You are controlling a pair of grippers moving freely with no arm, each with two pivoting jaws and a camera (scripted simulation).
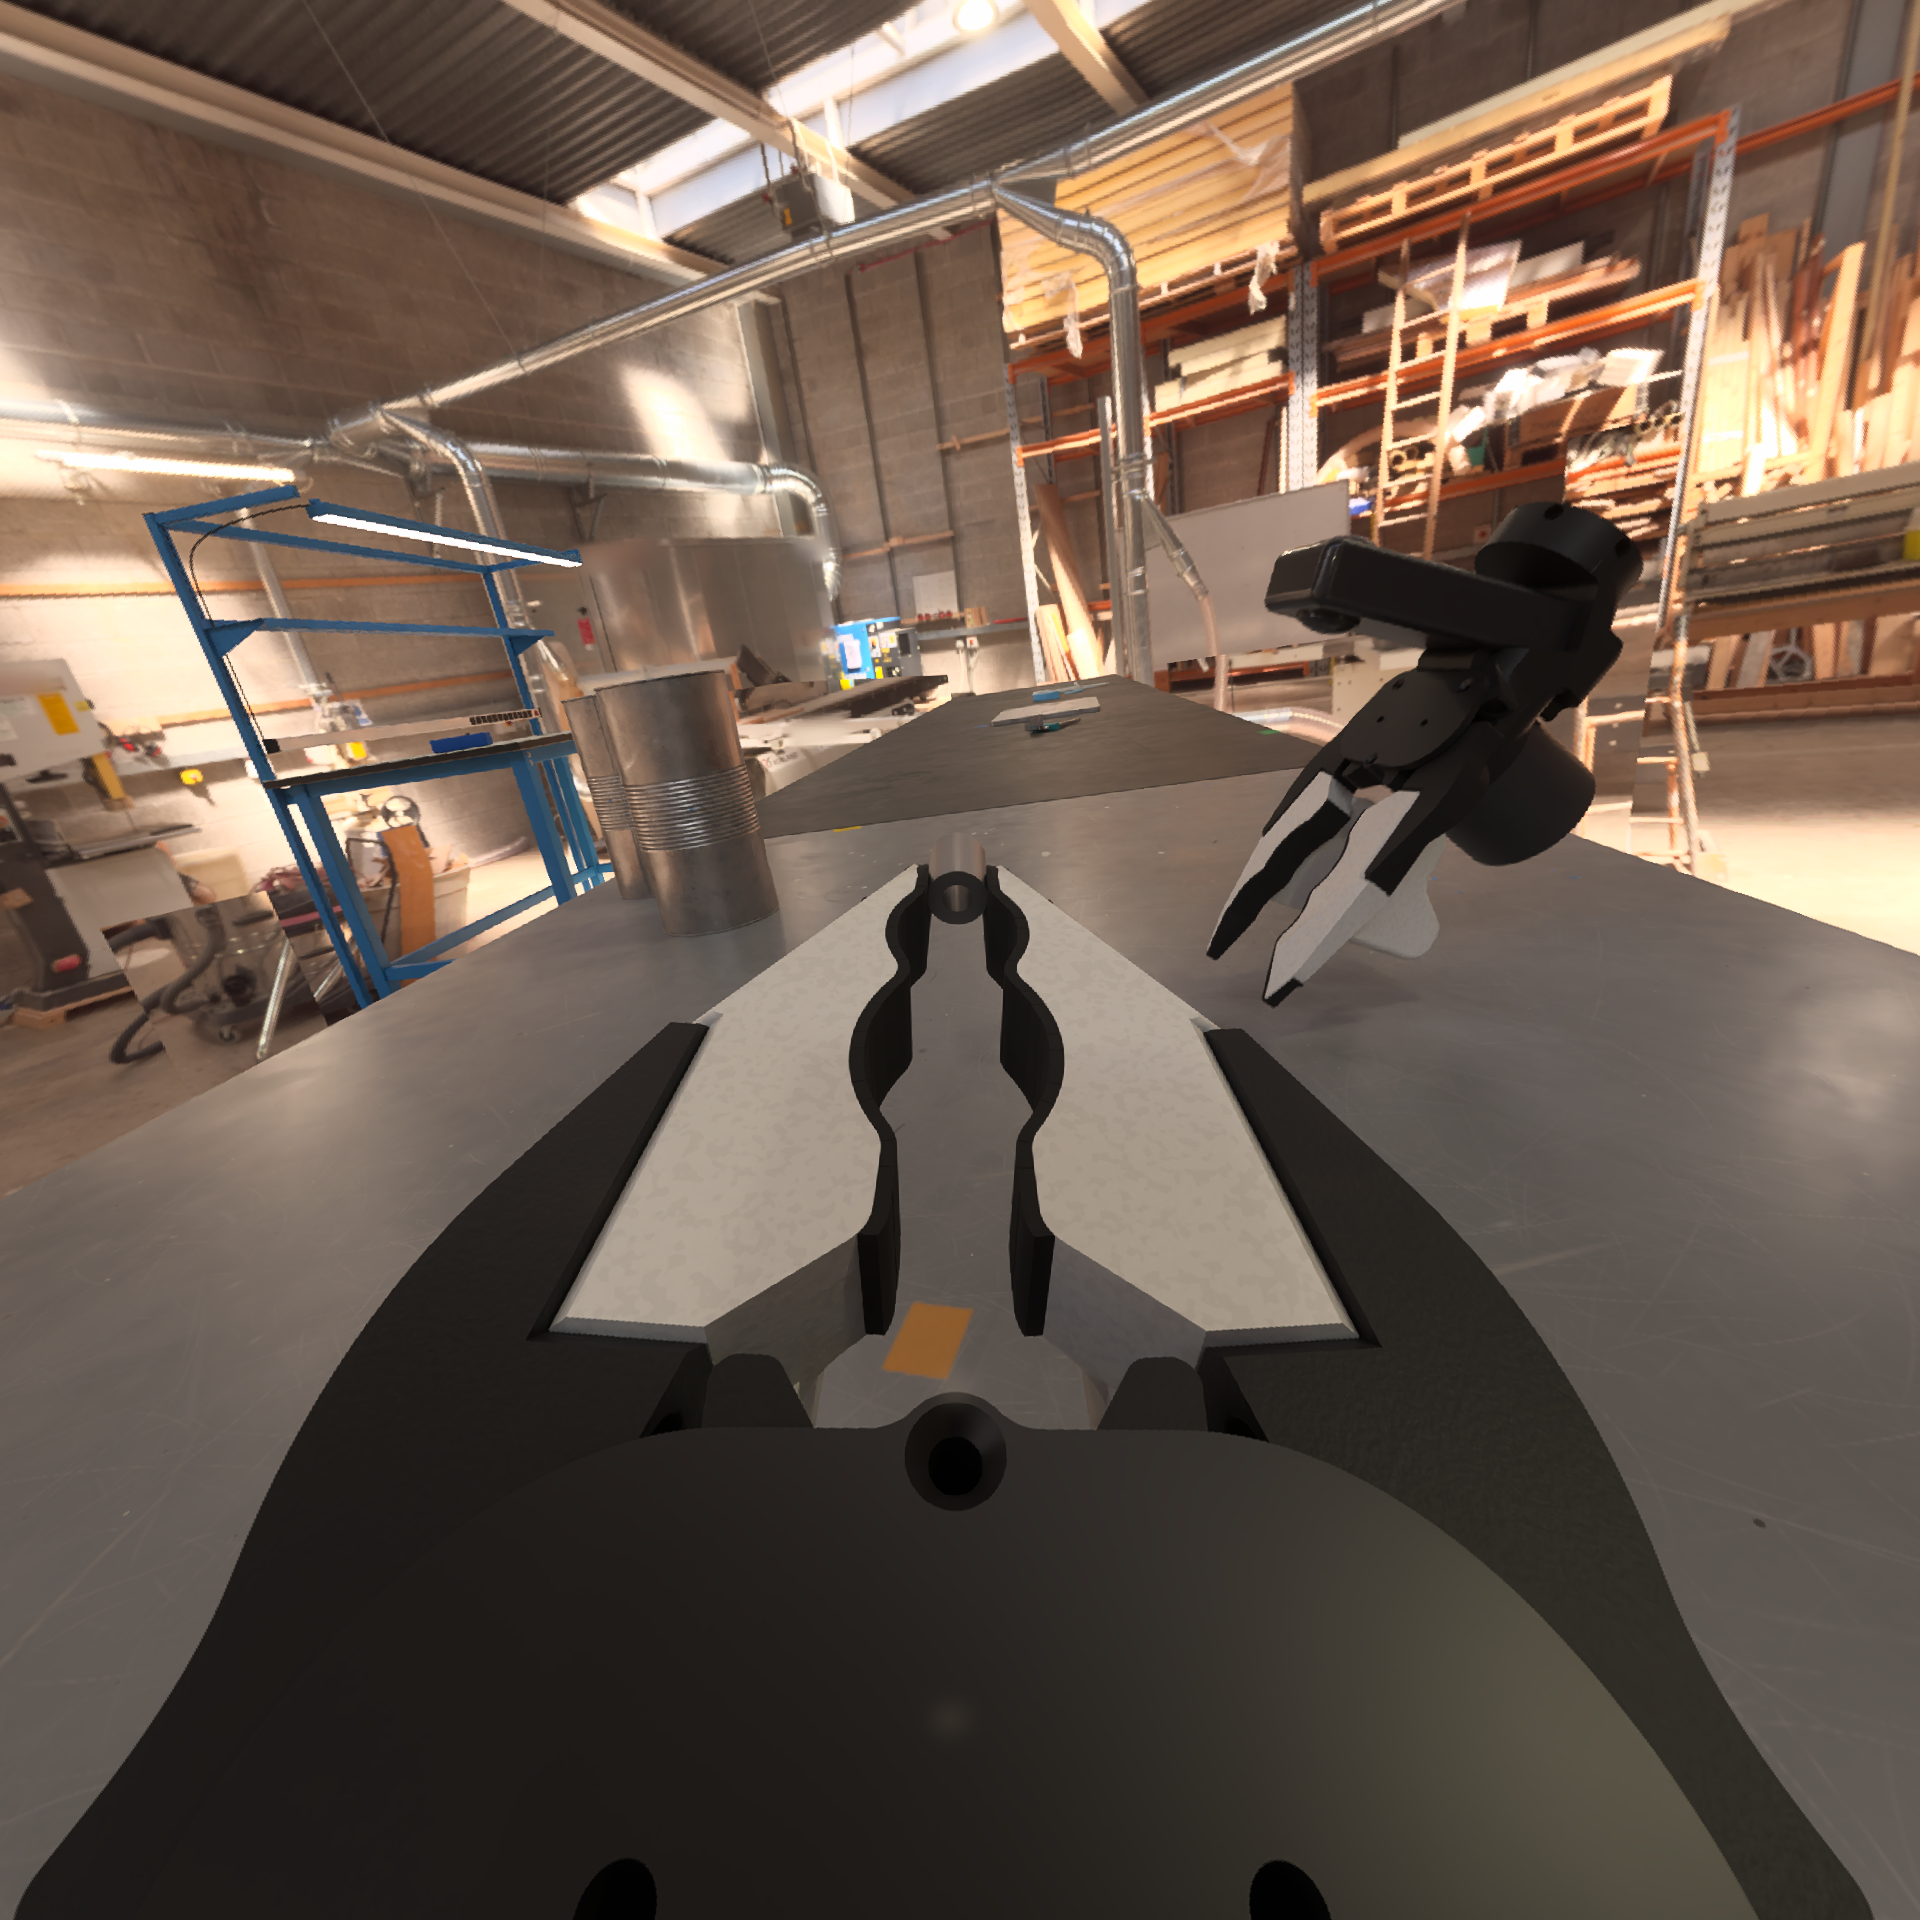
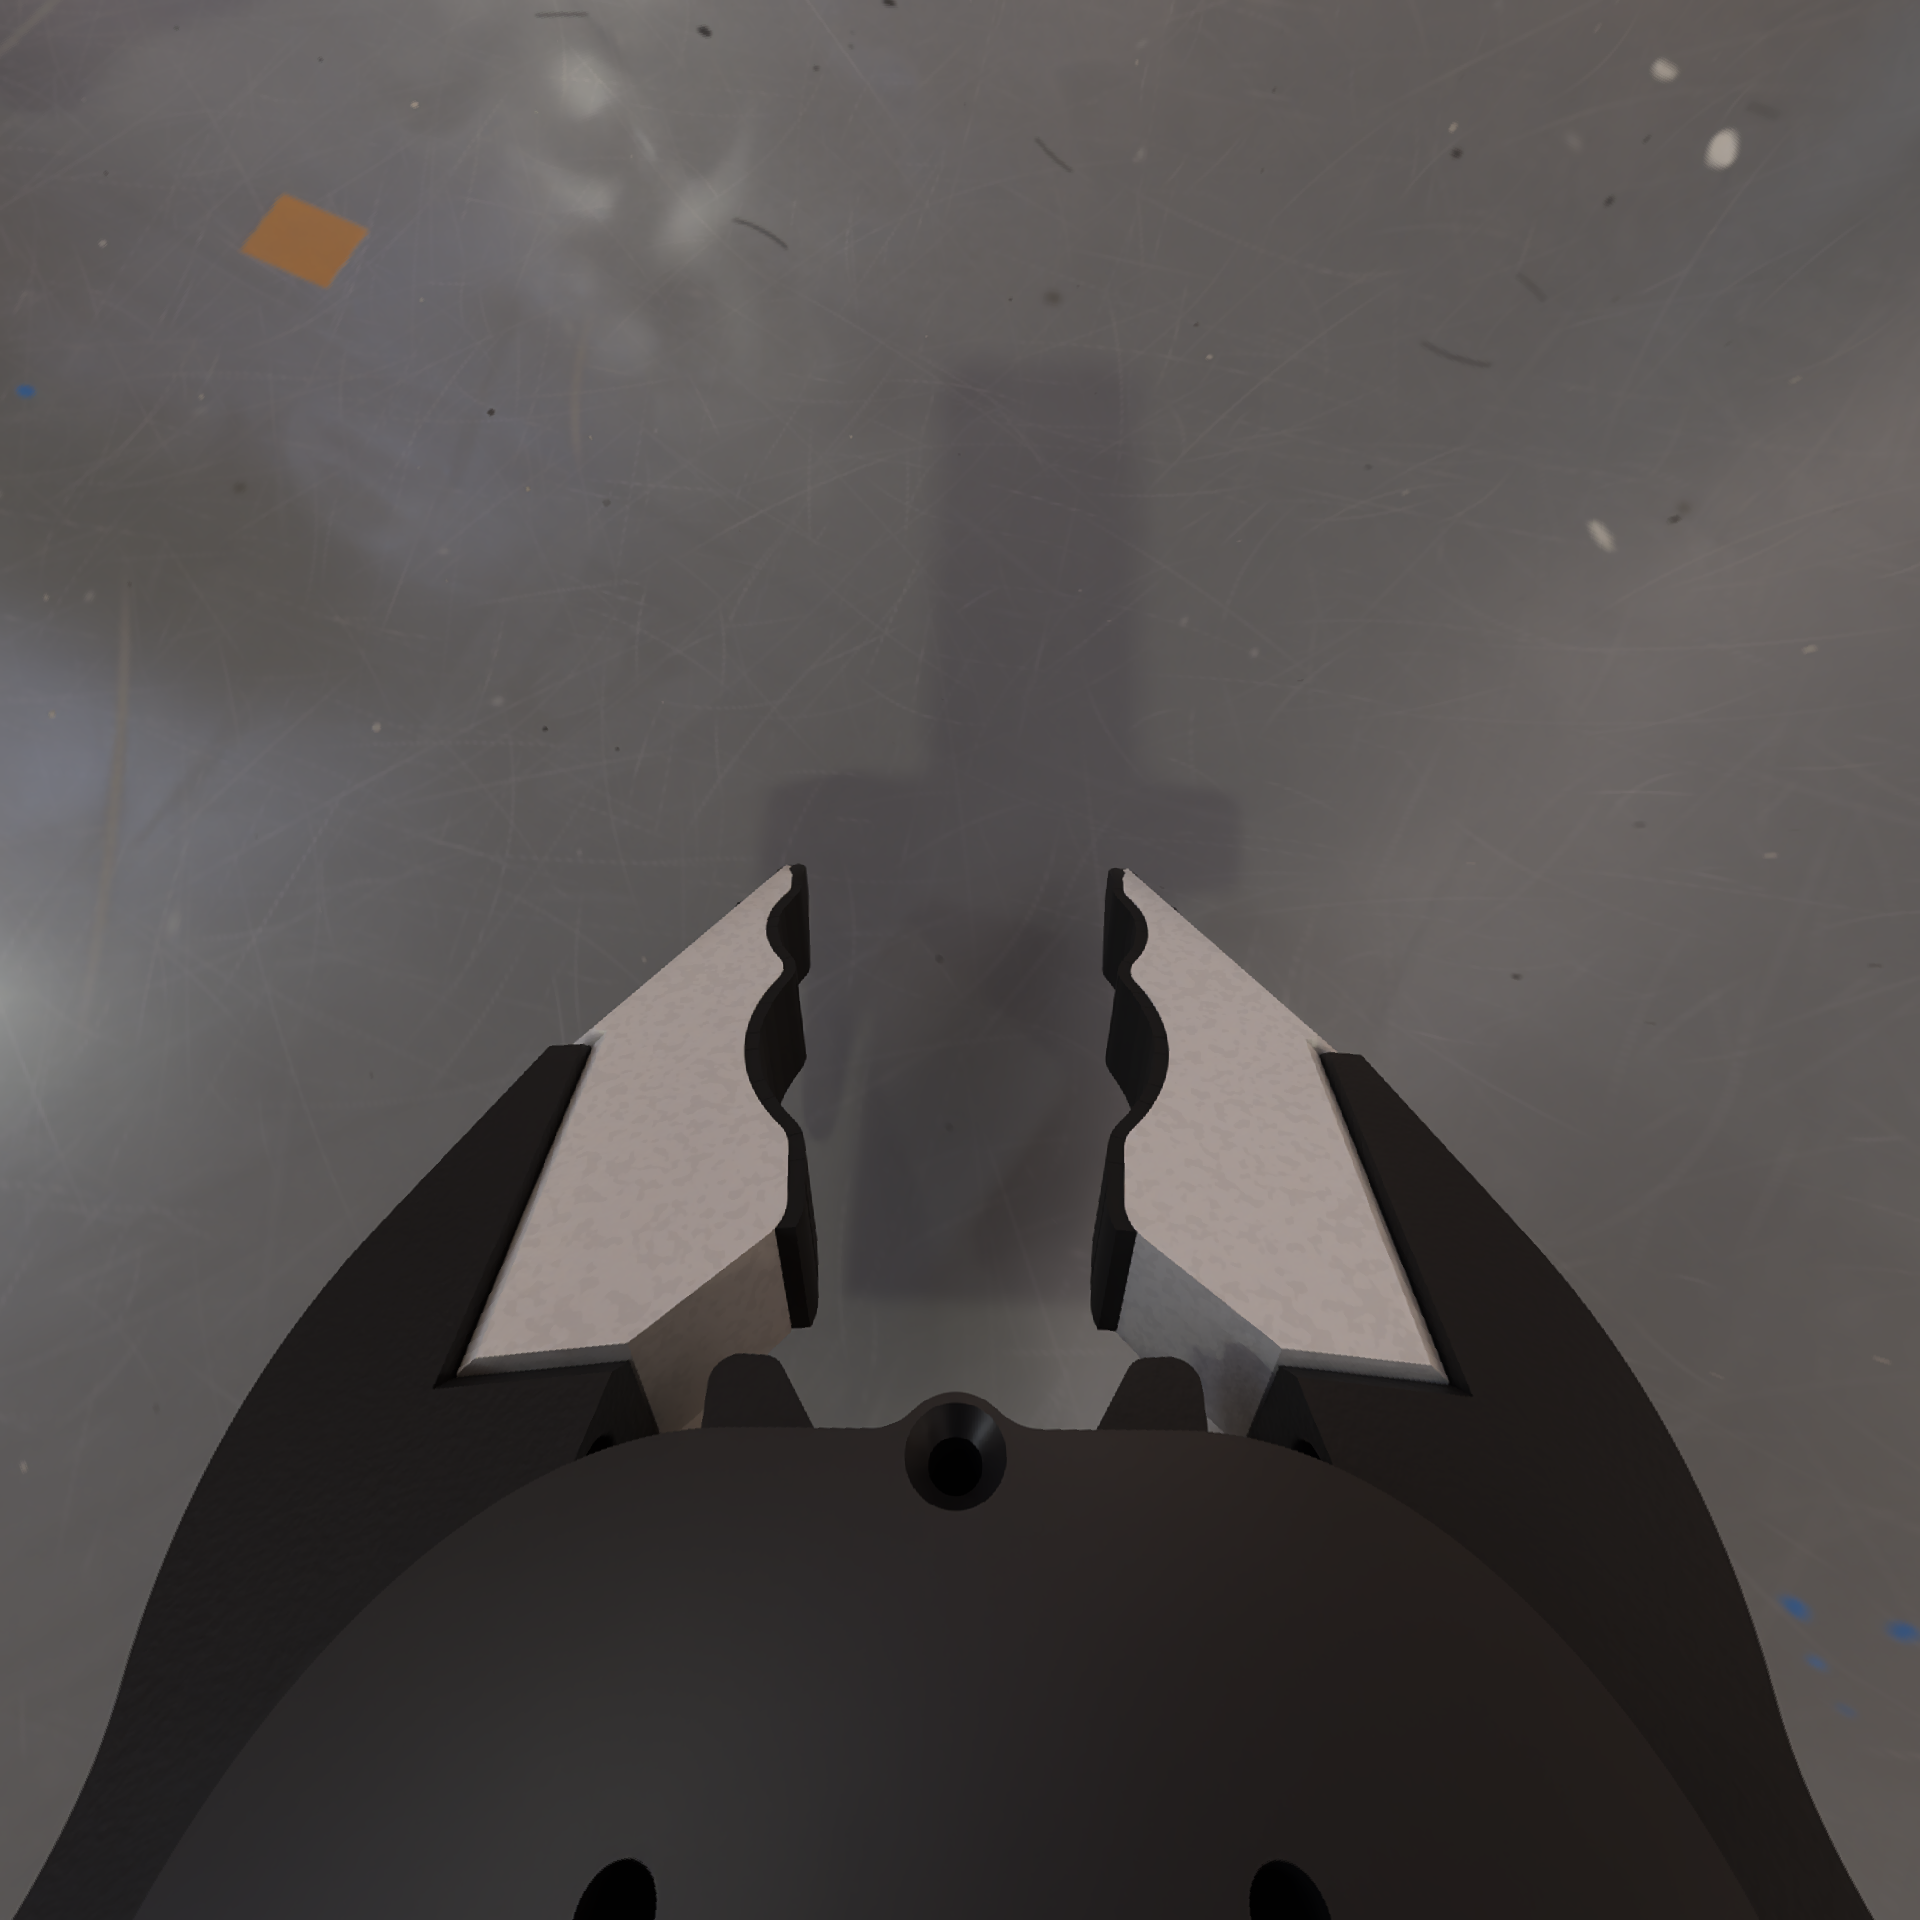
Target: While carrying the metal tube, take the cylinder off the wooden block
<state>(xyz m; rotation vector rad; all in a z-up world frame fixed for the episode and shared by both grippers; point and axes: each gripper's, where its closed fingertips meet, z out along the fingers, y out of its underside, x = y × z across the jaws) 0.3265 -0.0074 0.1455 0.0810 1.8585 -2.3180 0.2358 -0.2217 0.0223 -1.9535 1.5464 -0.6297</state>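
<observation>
The grey surface [image 1: 1558, 1195] lies beneath both grippers. The left gripper [image 1: 957, 894] is clamped on the metal tube [image 1: 957, 883] at its fingertips, held level, likely so it stays secure while the other works. Ahead and to its right, the right gripper [image 2: 956, 883] tilts down, fingers apart and empty. An orange patch [image 2: 304, 239] lies up-left of it. Cylinder and wooden block aren't visible.

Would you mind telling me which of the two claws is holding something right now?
The left claw: its fingers are pinched on the metal tube at their tips. The right claw is open and empty, pointing down at the bare grey table.
</observation>
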